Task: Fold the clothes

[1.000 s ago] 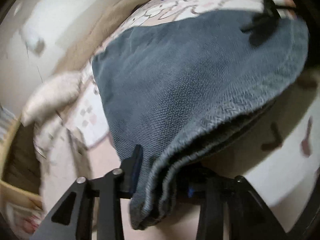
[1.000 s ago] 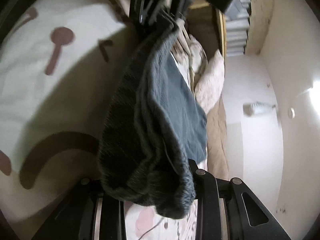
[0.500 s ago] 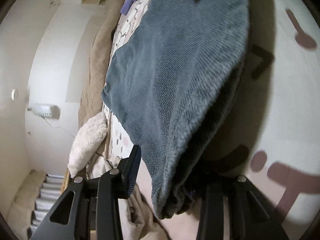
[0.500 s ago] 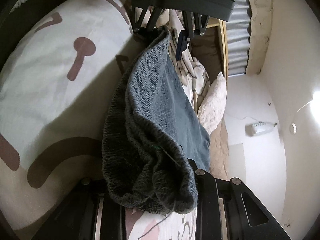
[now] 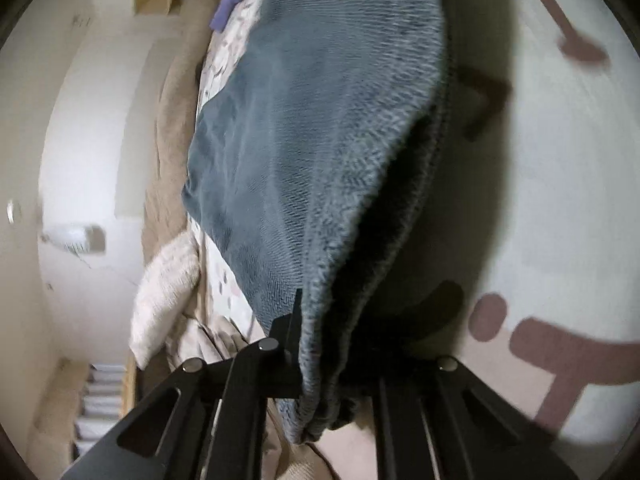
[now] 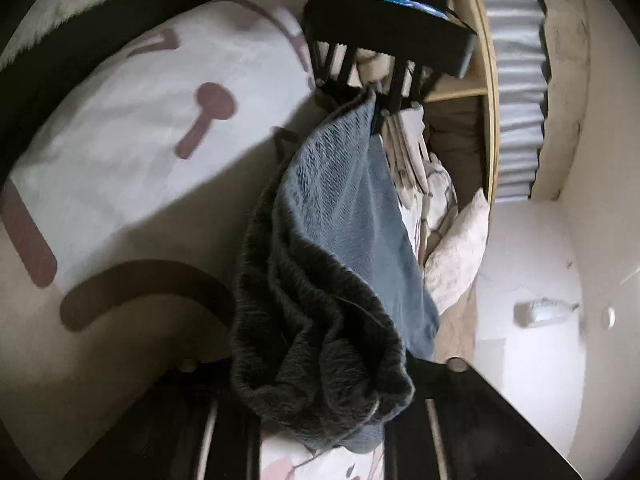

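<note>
Cloth [image 5: 304, 168], blue-grey, soft and knitted, is held up over the bed [image 6: 132, 152], pinched by the left claw [image 5: 320, 376] at 6 o'clock and by the right claw [image 6: 320, 396], bunched thick there.

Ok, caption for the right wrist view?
Both grippers, right and left, hold a grey-blue knit garment stretched above the bed.

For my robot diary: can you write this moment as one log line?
left gripper: shut on blue knit garment | right gripper: shut on it | garment hangs between them

Black slotted tool [image 5: 320, 384] frames with silver screws.
</note>
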